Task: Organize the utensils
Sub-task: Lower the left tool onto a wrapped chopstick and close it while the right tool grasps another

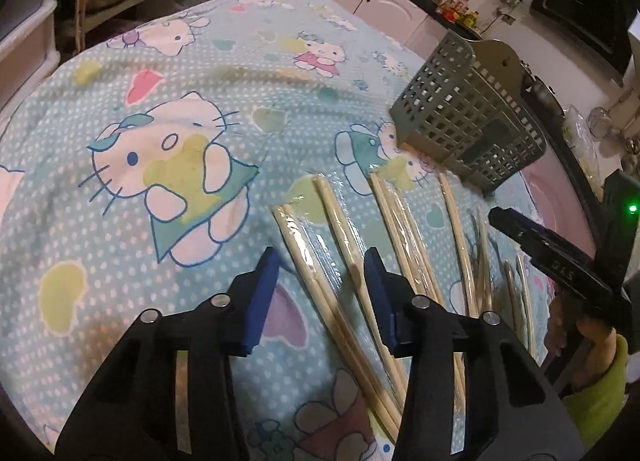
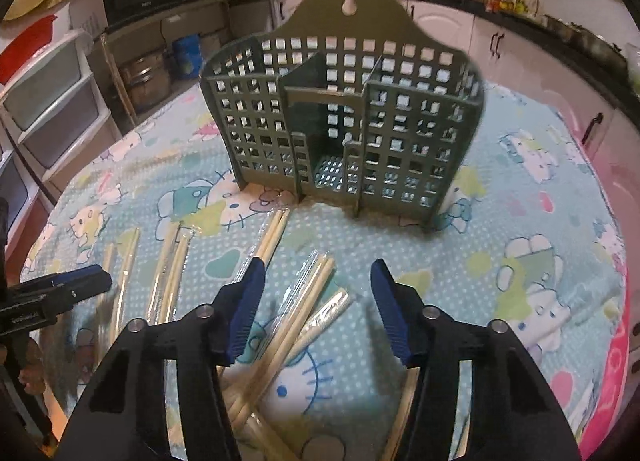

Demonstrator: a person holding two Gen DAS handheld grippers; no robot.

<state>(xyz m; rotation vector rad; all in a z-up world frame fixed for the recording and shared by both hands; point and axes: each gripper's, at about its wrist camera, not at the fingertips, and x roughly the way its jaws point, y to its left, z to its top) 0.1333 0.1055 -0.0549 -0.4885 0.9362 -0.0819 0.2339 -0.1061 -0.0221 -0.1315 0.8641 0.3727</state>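
Left hand-held gripper (image 1: 322,263) hangs over the surface (image 1: 120,221) with its blue pads apart, gripping nothing; wrapped chopsticks (image 1: 320,261) lie between and below its fingers. Off to the right stands the green utensil holder (image 1: 468,117), beside the other hand-held gripper. From the right wrist, the right hand-held gripper (image 2: 318,273) is released too, spread above a loose heap of chopsticks (image 2: 304,301), with the utensil holder (image 2: 344,121) upright just beyond.

One green holder (image 2: 344,129) stands on the table (image 2: 500,229), split into three compartments. Wrapped chopstick pairs (image 1: 320,245) lie in front of it: about six pairs, though overlap makes the count uncertain. Two grippers show, left (image 1: 320,273) and right (image 2: 318,285).
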